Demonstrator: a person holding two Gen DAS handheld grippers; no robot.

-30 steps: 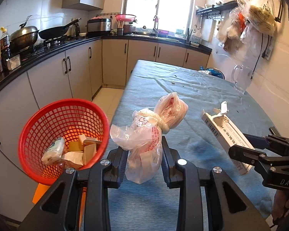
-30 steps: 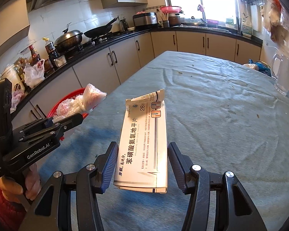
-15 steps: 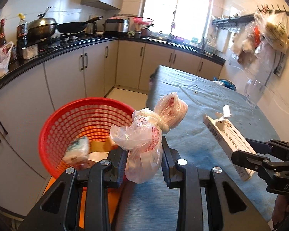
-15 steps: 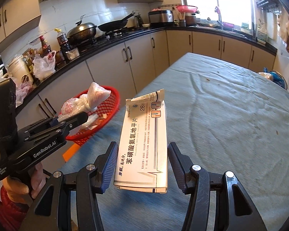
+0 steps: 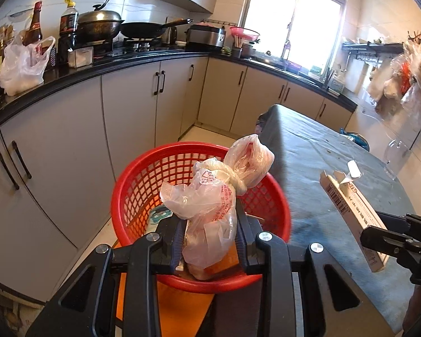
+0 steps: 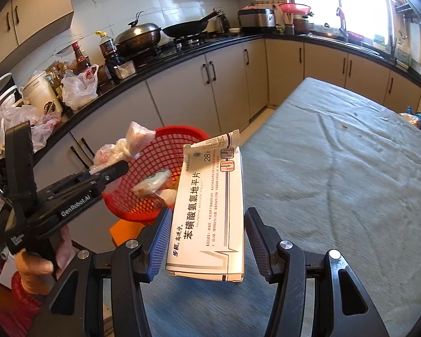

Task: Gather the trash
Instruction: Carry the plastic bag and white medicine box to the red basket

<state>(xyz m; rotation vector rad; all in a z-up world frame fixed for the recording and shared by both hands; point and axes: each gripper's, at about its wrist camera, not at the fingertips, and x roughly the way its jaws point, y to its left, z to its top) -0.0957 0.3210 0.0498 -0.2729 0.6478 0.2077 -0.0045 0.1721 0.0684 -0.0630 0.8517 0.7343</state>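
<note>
My left gripper (image 5: 210, 233) is shut on a knotted clear plastic bag (image 5: 216, 193) and holds it over the red mesh basket (image 5: 132, 193). The basket stands on an orange stool beside the table and has some trash inside. My right gripper (image 6: 207, 233) is shut on a white medicine box (image 6: 210, 210) with an open flap, held above the table's left edge, right of the basket (image 6: 165, 151). The left gripper (image 6: 106, 172) with the bag (image 6: 126, 146) shows in the right wrist view. The box (image 5: 353, 213) also shows in the left wrist view.
A table with a grey-blue cloth (image 6: 336, 168) stretches ahead on the right. Grey cabinets (image 5: 132, 112) under a black counter with pans, bottles and bags run along the left. A glass jug (image 5: 395, 154) stands at the table's far right.
My left gripper has moved left with the bag, from over the table to over the red basket. My right gripper has followed left with the box toward the table's edge.
</note>
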